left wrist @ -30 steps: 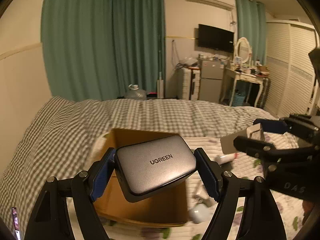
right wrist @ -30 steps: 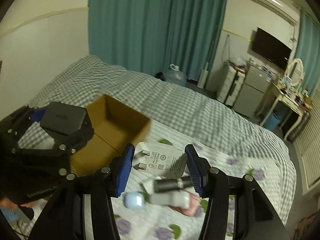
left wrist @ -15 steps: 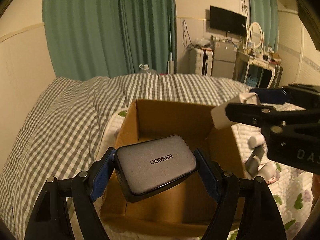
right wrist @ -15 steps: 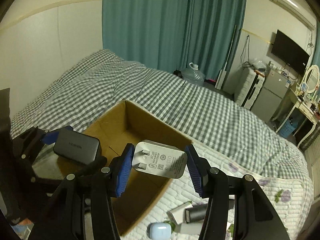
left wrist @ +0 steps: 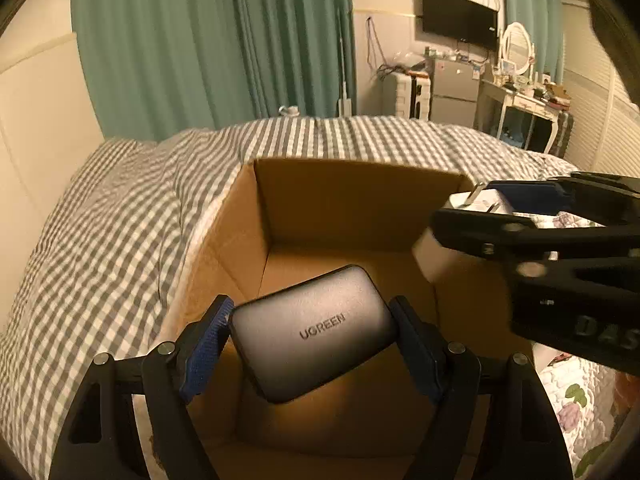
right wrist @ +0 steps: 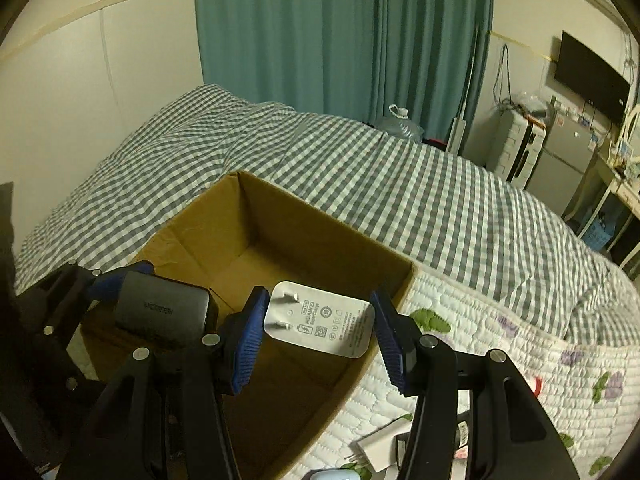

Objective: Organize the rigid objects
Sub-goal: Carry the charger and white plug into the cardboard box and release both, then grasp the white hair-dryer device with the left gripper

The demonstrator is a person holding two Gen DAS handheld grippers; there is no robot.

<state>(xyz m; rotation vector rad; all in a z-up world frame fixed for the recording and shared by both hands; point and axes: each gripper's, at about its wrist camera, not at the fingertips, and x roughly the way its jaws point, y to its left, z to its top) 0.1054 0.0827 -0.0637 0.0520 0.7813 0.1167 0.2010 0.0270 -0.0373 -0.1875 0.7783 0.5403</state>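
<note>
Teal curtains (right wrist: 340,40) are hanging behind a bed whose grey-and-white checked cover (right wrist: 400,184) is carrying an open cardboard box (right wrist: 320,240). Over that box, the left hand-held gripper (left wrist: 310,344) is clamping a dark grey UGREEN charger (left wrist: 312,332) between its blue-padded fingers (left wrist: 206,344), both pads pressing on the charger's short sides, with the charger hanging above the box floor near the box's front-left part. Just to its right, the right hand-held gripper (right wrist: 318,330) is gripping a white Huawei charger (right wrist: 320,328) in the same way, its two metal prongs pointing up and left and its printed face turned toward the camera; this charger is hovering over the right half of the box, close to the right wall. Neither charger is touching the cardboard as far as can be told. Beside the box, on a white quilt with purple flowers (right wrist: 520,360), another white plug (right wrist: 378,446) and several other small items are lying at the lower edge, too cut off to name. Farther back, a wall-mounted television (right wrist: 588,76) and a small grey fridge (right wrist: 564,164) are standing by the far wall.
</note>
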